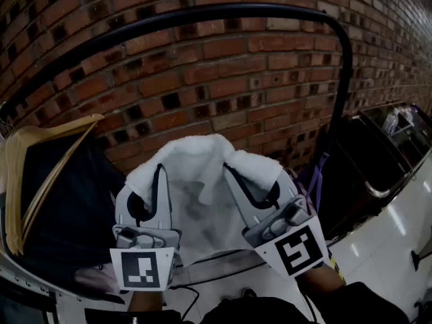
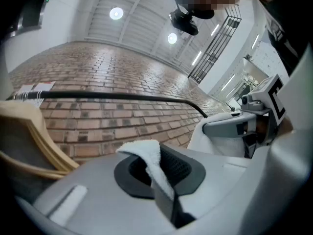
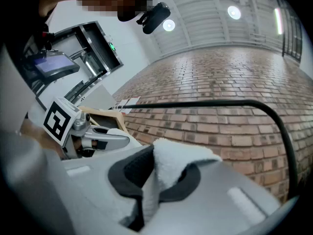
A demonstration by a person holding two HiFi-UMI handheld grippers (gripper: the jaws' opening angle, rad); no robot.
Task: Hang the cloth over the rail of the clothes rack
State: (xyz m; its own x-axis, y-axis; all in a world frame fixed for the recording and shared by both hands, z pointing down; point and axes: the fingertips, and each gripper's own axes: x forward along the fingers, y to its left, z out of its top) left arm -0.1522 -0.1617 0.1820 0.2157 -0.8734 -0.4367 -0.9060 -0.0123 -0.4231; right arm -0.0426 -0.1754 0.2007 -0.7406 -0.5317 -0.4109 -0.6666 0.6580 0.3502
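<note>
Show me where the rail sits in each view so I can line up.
Head view: rail arcs across the top, bending down at right.
Left gripper view: rail runs level, mid-left.
Right gripper view: rail crosses the middle, bending down at right.
Shared landmark: brick wall behind it.

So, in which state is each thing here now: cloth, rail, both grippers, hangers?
cloth: held up by both grippers, below the rail, not yet over it.
rail: no cloth on it.
left gripper: shut on the cloth.
right gripper: shut on the cloth.
hangers: at the left, untouched.
</note>
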